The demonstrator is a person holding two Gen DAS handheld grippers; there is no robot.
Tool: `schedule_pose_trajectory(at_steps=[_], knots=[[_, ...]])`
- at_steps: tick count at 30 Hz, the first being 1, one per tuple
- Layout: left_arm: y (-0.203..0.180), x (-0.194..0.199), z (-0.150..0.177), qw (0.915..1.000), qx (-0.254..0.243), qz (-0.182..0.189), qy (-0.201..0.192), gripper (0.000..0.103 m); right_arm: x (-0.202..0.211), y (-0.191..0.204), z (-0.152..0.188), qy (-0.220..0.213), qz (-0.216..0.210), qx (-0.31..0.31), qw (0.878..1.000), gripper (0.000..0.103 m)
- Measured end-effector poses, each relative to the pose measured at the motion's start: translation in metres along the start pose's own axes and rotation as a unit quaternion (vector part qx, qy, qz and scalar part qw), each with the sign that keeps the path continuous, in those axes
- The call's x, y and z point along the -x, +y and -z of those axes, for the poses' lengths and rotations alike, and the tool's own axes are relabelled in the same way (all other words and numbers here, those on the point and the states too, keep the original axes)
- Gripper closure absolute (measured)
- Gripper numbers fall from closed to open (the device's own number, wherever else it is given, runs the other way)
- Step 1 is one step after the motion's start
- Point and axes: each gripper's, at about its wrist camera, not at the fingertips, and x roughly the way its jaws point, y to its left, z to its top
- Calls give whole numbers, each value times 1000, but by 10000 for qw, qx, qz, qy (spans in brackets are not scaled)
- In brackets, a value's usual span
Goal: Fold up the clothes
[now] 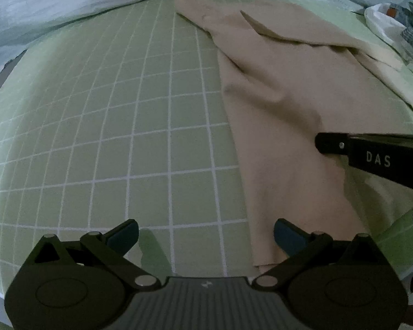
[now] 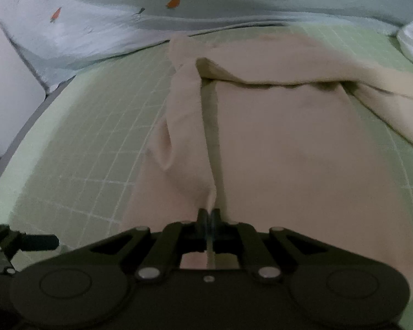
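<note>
Green grid mat (image 1: 96,137), beige garment (image 1: 275,96) spread on its right half, long axis running away from the grippers. R gripper (image 2: 208,216) pinched tight on a raised fold at the near hem. L gripper (image 1: 205,233) fingers wide apart, empty, garment edge just right of it. Far sleeve cut off; right view blurred.

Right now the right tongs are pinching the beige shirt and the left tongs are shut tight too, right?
Not quite. The left tongs are wide open and hold nothing, as the left wrist view shows. The right tongs are indeed pinched on a fold of the beige shirt.
</note>
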Motion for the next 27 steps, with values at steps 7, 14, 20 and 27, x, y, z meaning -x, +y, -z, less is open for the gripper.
schedule_pose_trajectory(at_steps=[7,14,20,27], knots=[[11,-5,-7,9991,272,239,218,0,1,4,-5,100,47,388,9992,82],[36,12,-41,9975,672,122,-183,0,19,-21,-32,-277,143,140,9994,55],[60,8,-100,9901,1260,183,-593,0,24,-72,-67,-771,642,-492,9937,47],[72,-15,-181,9803,1642,498,-974,0,11,-161,-103,-1008,1408,-1458,9741,34]])
